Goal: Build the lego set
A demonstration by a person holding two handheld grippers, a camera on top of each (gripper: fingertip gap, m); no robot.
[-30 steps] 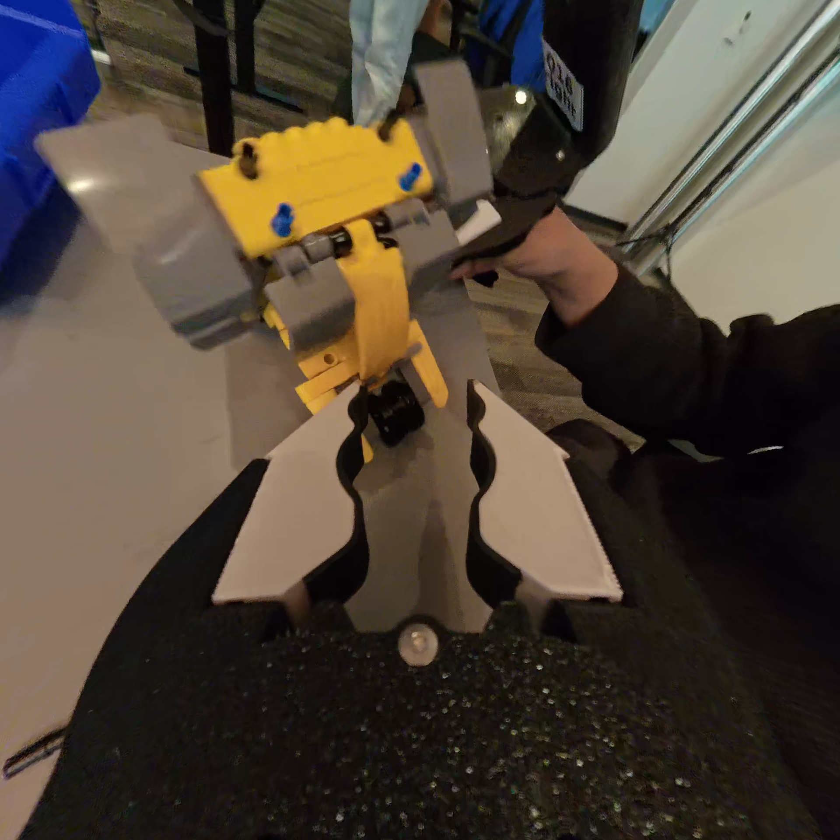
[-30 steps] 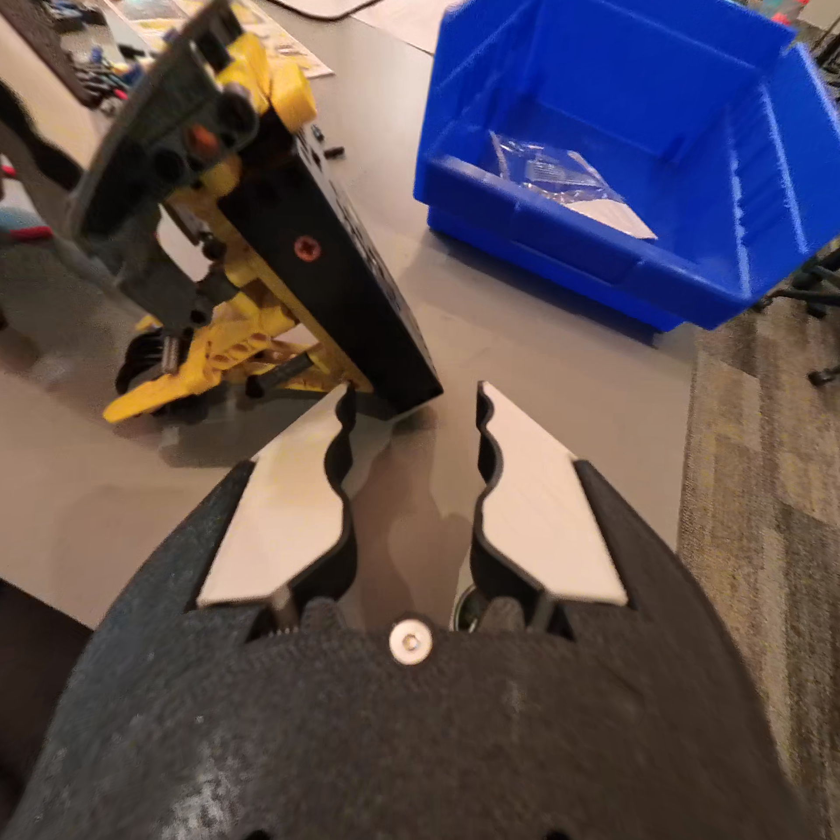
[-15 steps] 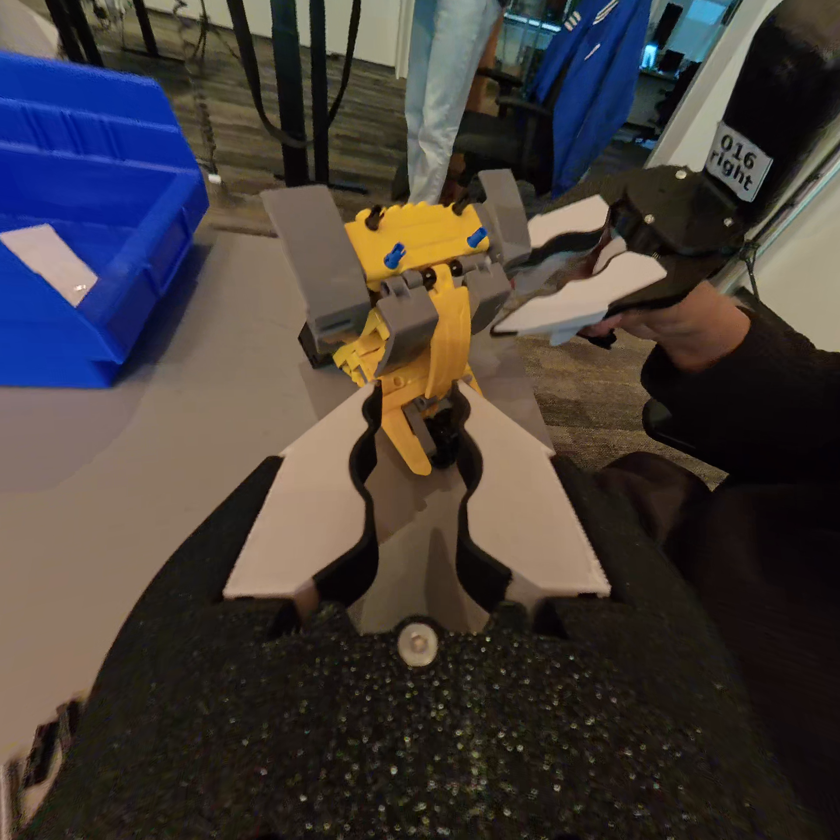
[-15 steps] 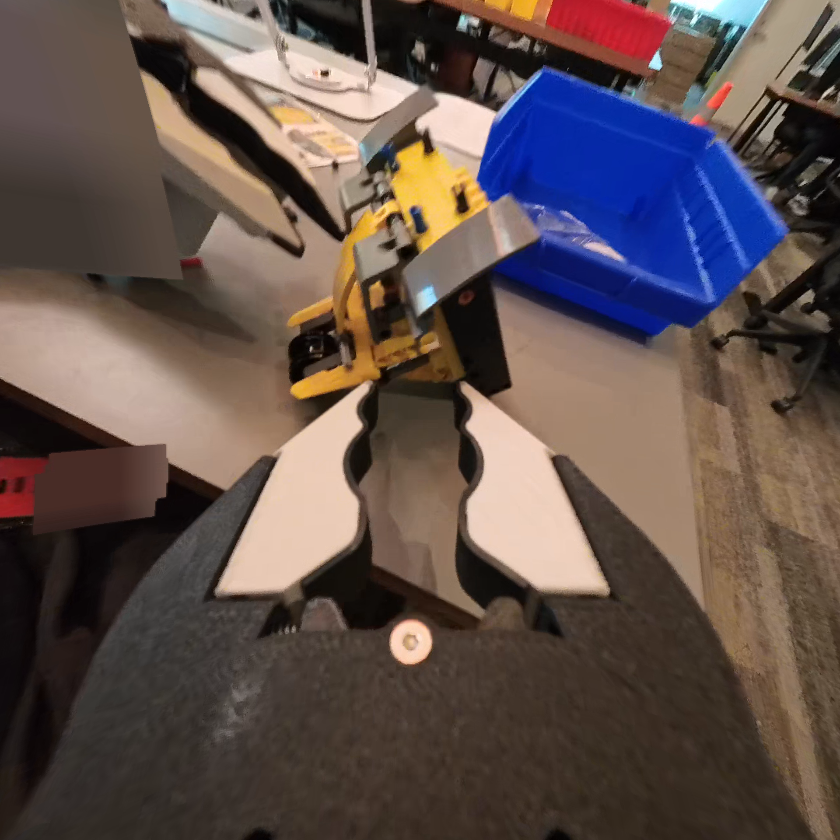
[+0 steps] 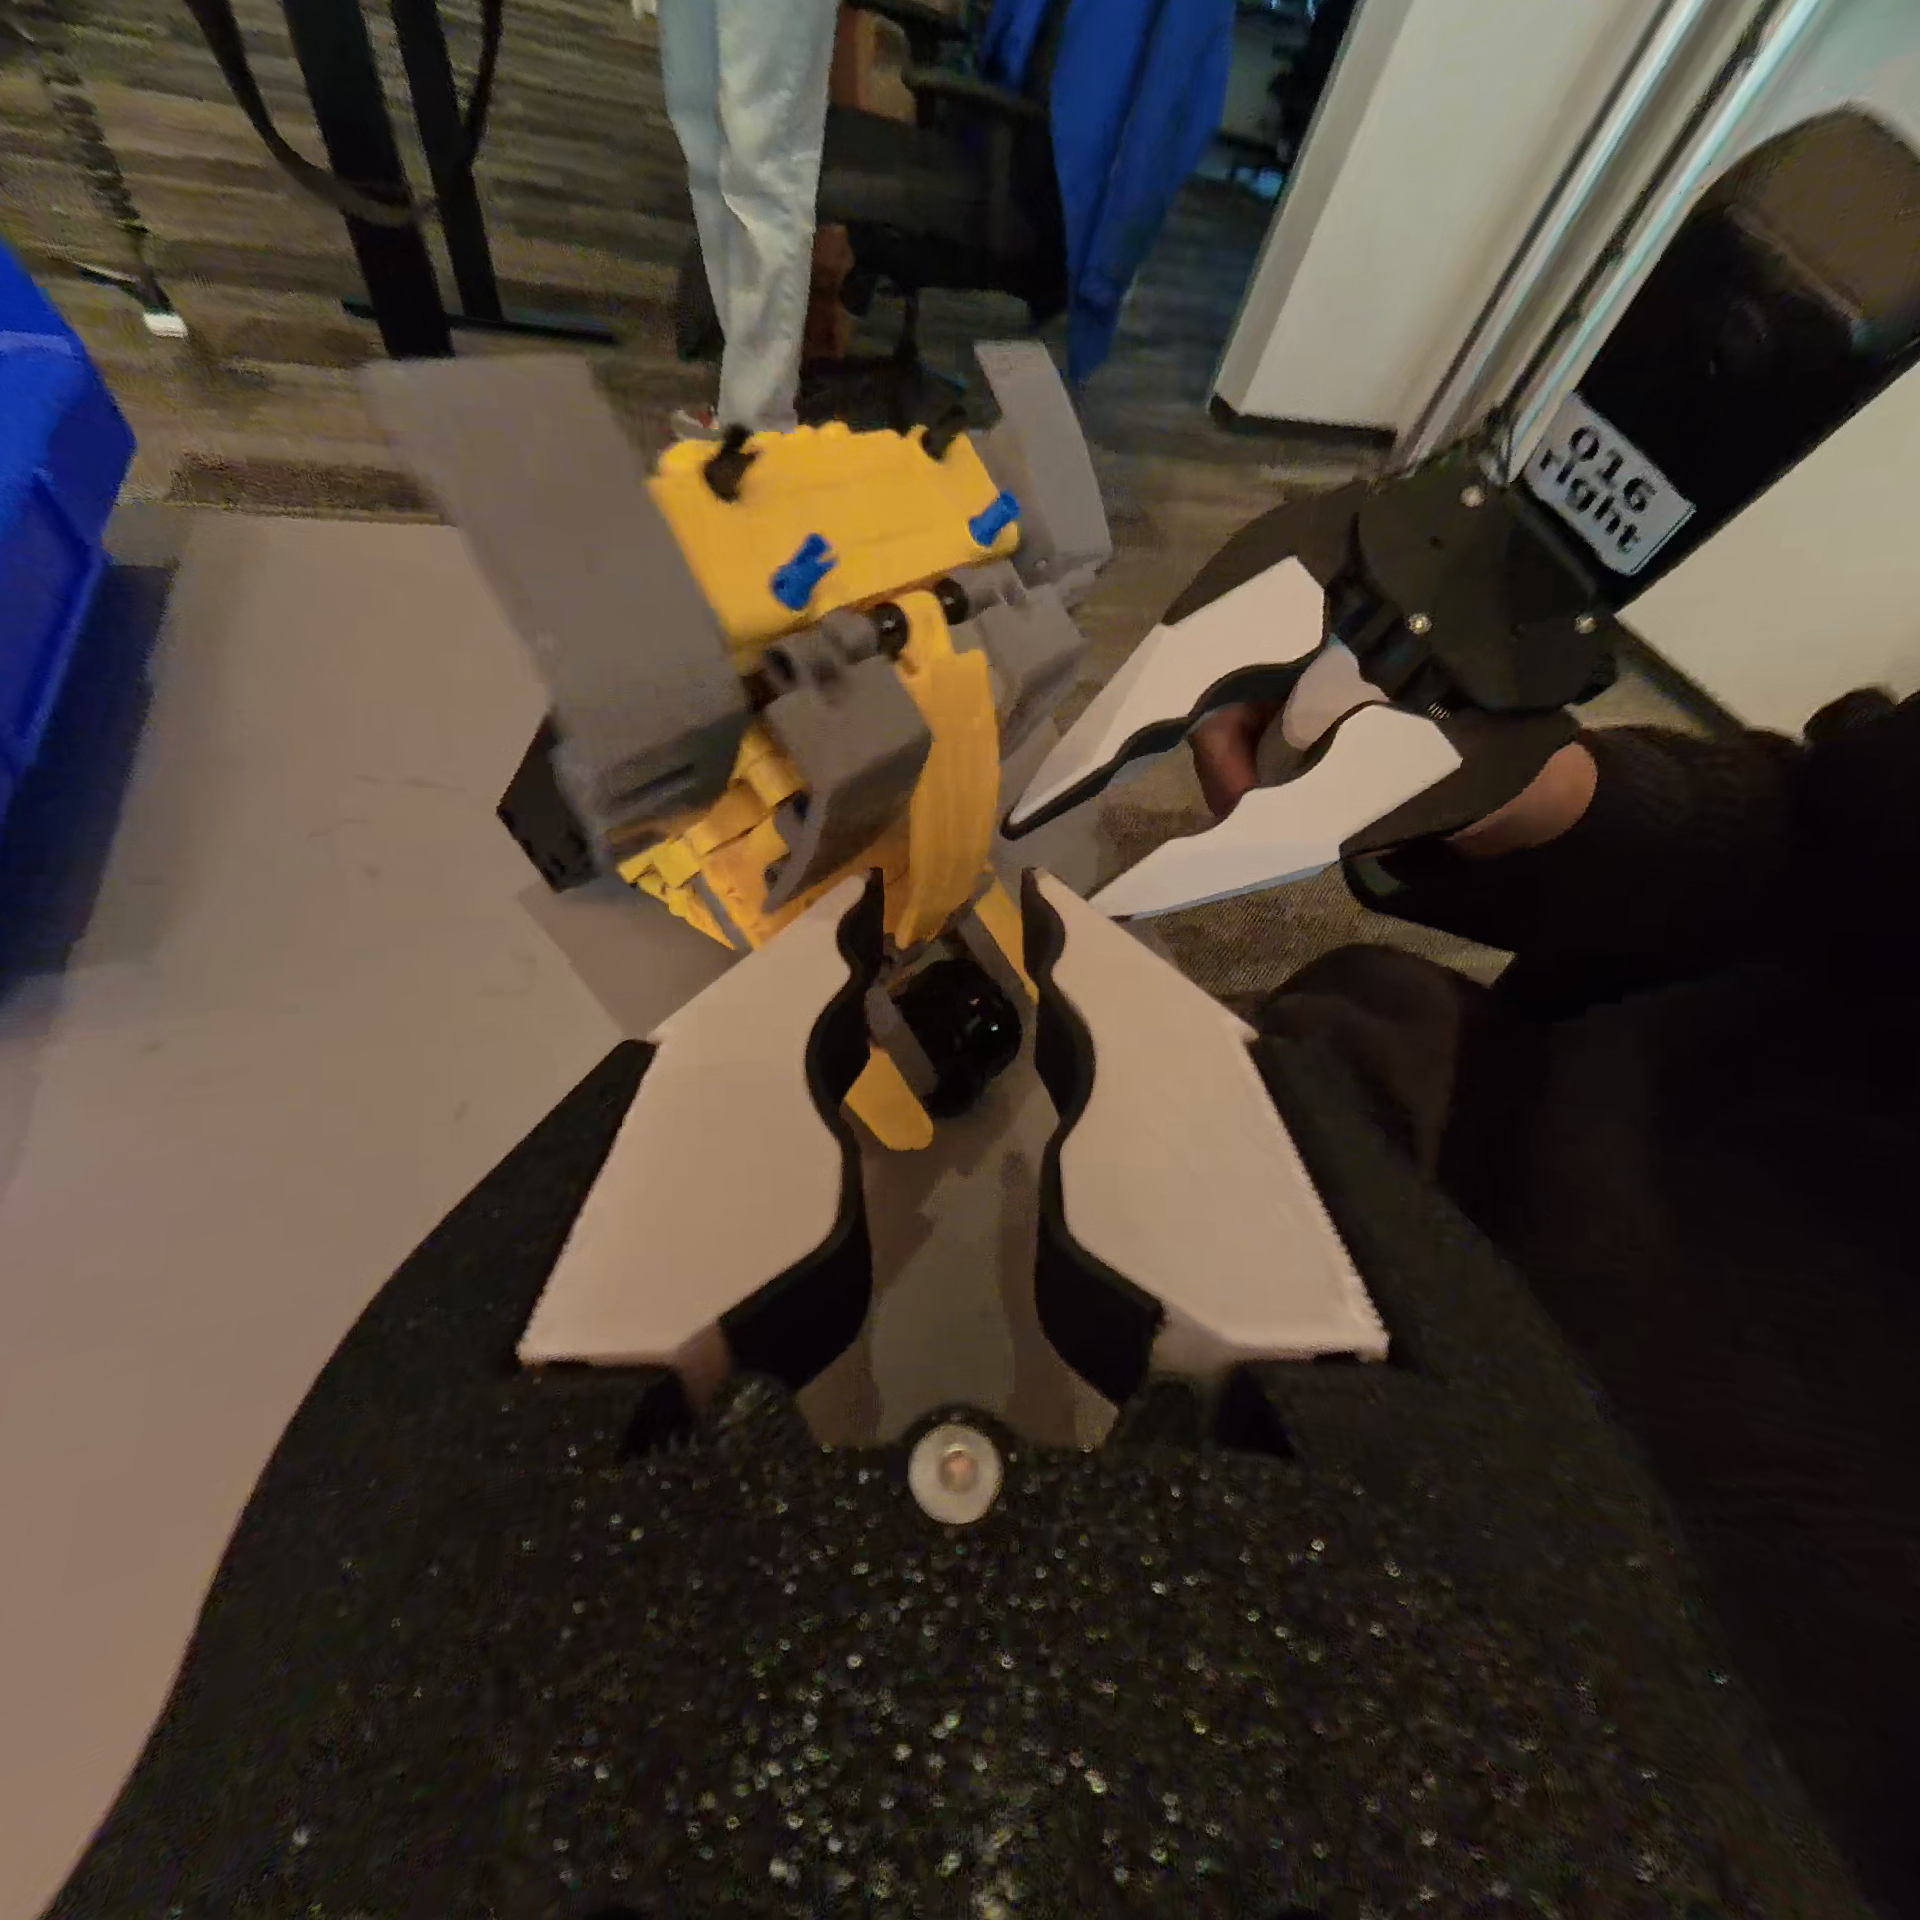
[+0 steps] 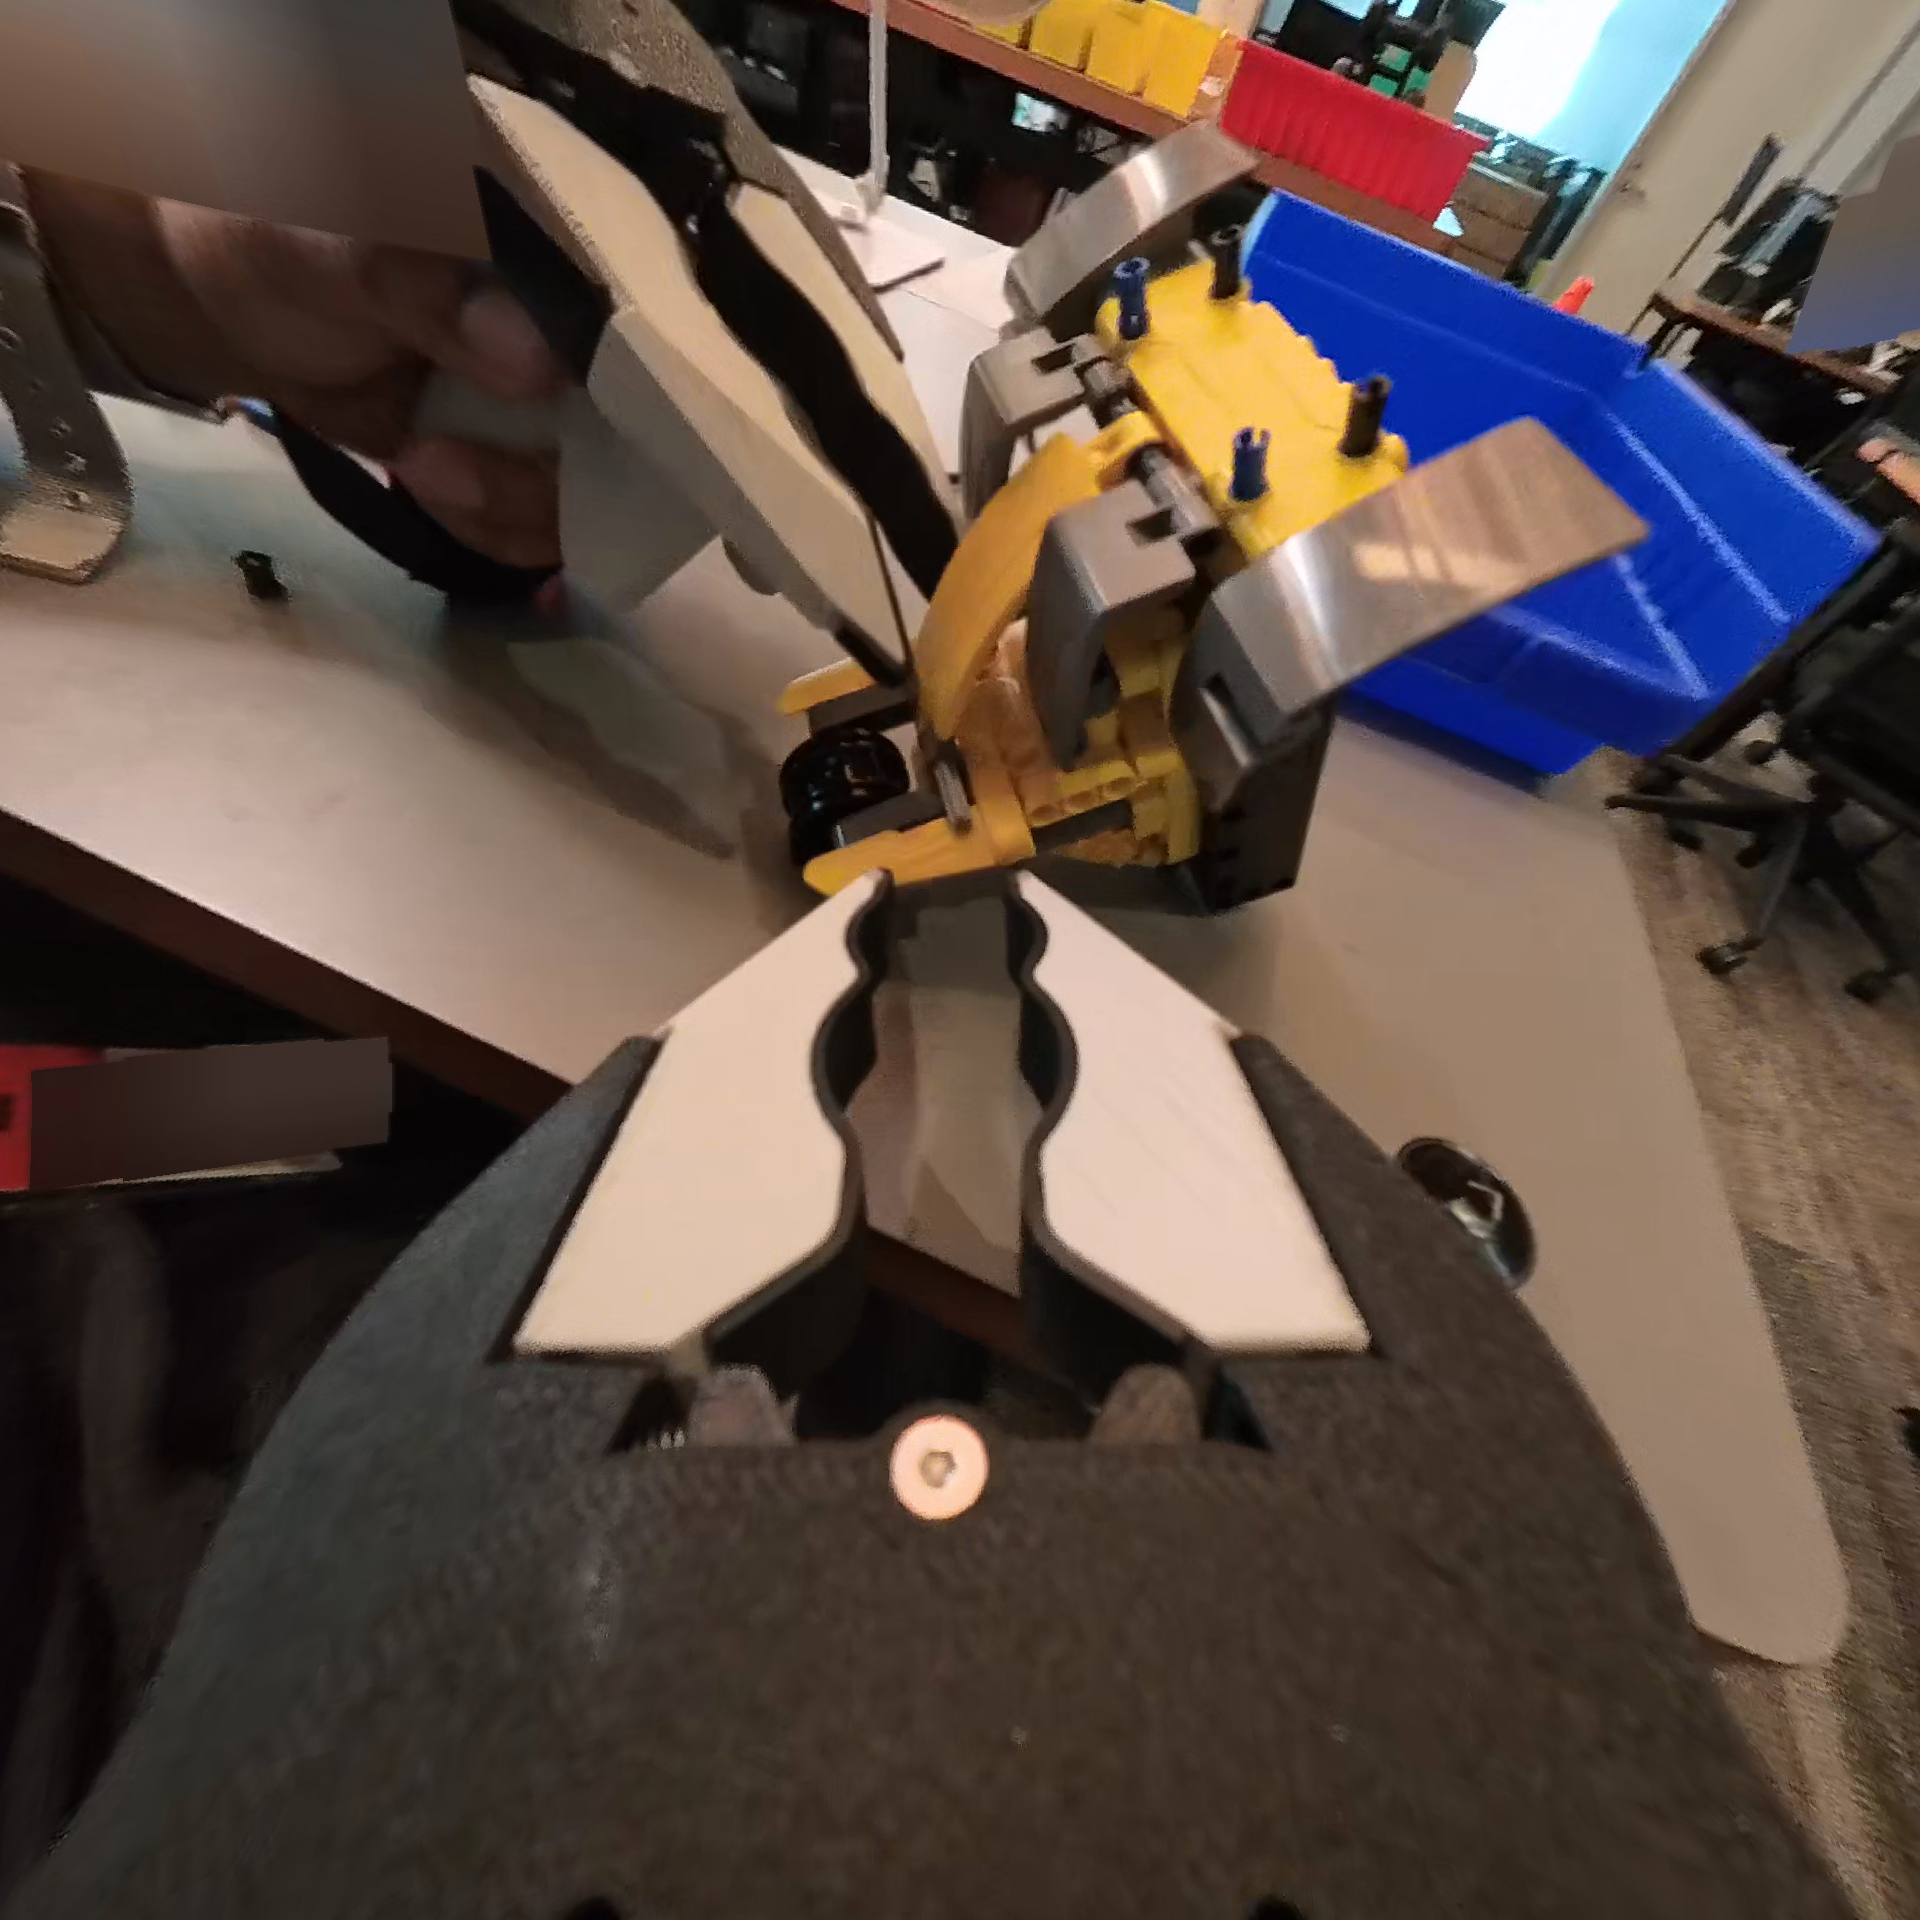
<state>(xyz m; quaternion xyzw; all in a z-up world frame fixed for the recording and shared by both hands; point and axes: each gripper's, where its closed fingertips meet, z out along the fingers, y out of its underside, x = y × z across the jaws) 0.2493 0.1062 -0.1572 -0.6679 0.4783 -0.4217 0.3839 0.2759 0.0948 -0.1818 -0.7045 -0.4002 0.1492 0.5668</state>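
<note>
A yellow and grey brick-built model is sitting tilted near the front edge of the grey counter, its grey side flaps spreading outward and a black wheel lying at its low end. The left tool is bracketing the model's yellow arm and wheel, fingers apart, not visibly pinching. The right tool is hovering just short of the model's yellow tip, also parted and empty. Only the right wrist view is showing the blue bin behind the model, with bare counter between and office chairs beyond.
</note>
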